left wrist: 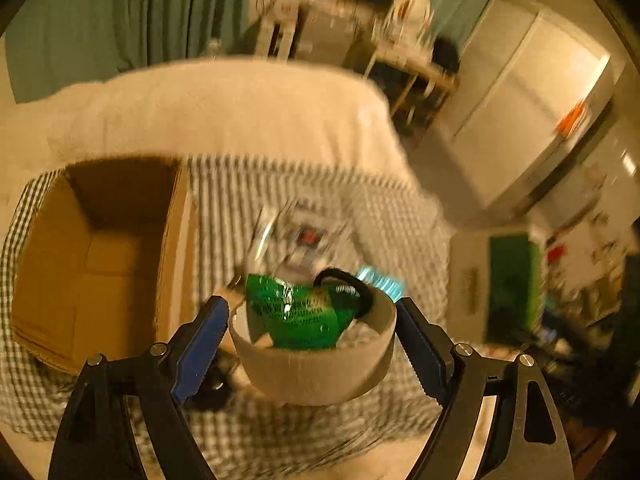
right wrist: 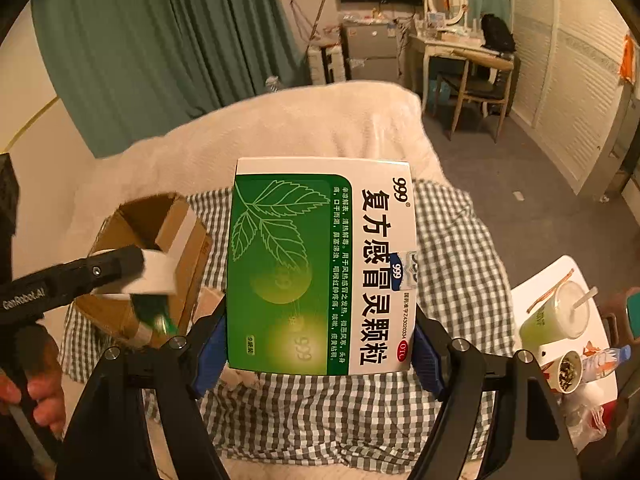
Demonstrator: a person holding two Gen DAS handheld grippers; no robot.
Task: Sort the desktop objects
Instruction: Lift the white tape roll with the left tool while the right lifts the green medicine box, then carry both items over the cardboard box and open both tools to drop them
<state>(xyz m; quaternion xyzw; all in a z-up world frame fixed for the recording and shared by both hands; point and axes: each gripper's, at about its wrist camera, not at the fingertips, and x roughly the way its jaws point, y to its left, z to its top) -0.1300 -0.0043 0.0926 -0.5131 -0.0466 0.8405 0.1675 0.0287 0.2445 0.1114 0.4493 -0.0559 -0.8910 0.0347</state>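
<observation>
Checked cloth (right wrist: 460, 248) underlying all. Left gripper (left wrist: 312, 344) pinching the tape roll (left wrist: 316, 372), right gripper (right wrist: 320, 344) clamping the medicine box (right wrist: 320, 264). Best lowering each squarely over the cardboard box (left wrist: 100, 264) before releasing.

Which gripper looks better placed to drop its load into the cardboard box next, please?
Probably the left gripper: its tape roll hangs beside the cardboard box, while the right gripper holds its medicine box farther away.

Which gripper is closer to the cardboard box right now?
Left. The left gripper, clamping a white bowl, hangs beside the cardboard box; the right gripper, clamping the medicine box, is further off.
</observation>
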